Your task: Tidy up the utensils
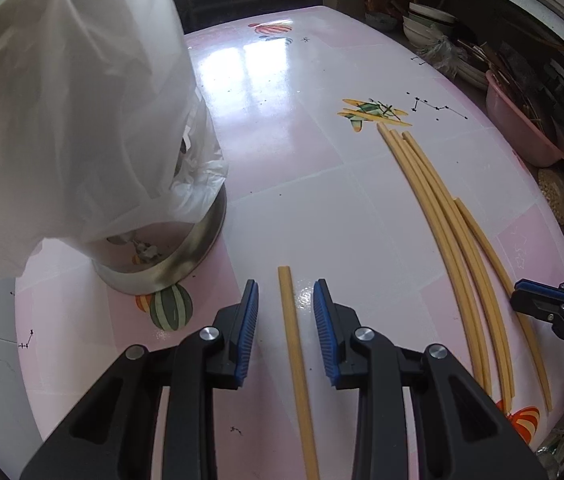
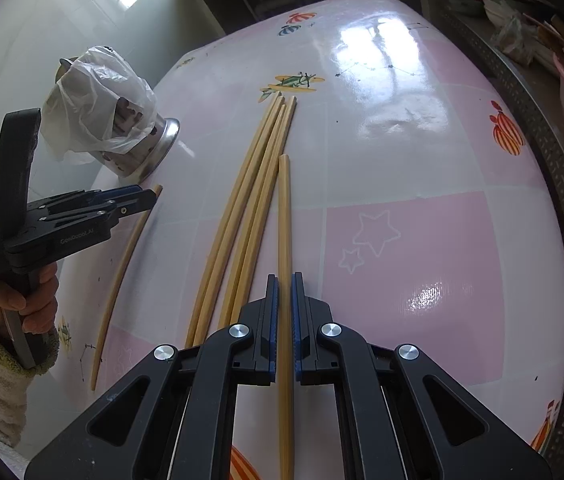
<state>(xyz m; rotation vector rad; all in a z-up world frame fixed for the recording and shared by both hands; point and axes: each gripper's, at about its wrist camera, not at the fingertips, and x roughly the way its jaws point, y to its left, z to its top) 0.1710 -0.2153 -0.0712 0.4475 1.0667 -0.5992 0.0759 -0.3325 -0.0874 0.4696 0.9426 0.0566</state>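
Both tongs are over the pink patterned table (image 1: 282, 128), so I'll use the bundle of chopsticks (image 2: 258, 200) lying in the middle as the reference. Left gripper (image 1: 286, 298) is spread wide with a lone chopstick (image 1: 296, 360) lying flat on the table between its blue pads (image 1: 322, 320), and neither pad is touching it (plenty of gap on both sides). That stick sits well to the left of the bundle, roughly parallel to it. Right gripper (image 2: 284, 292) is on the other side of the bundle, nearly closed around another single chopstick (image 2: 284, 220) that lies just beside the bundle's right edge; the pads look pressed right against the stick, so I'd call it clamped on it. The bundle itself is four or five sticks lying side by side, tips pointing toward a grasshopper print (image 2: 292, 82) on the tablecloth. Further left of the bundle, past the lone stick, stands a metal holder (image 2: 150, 148) covered by a white plastic bag (image 2: 94, 112). A pink basin (image 1: 522, 128) is off the table to the bundle's right.
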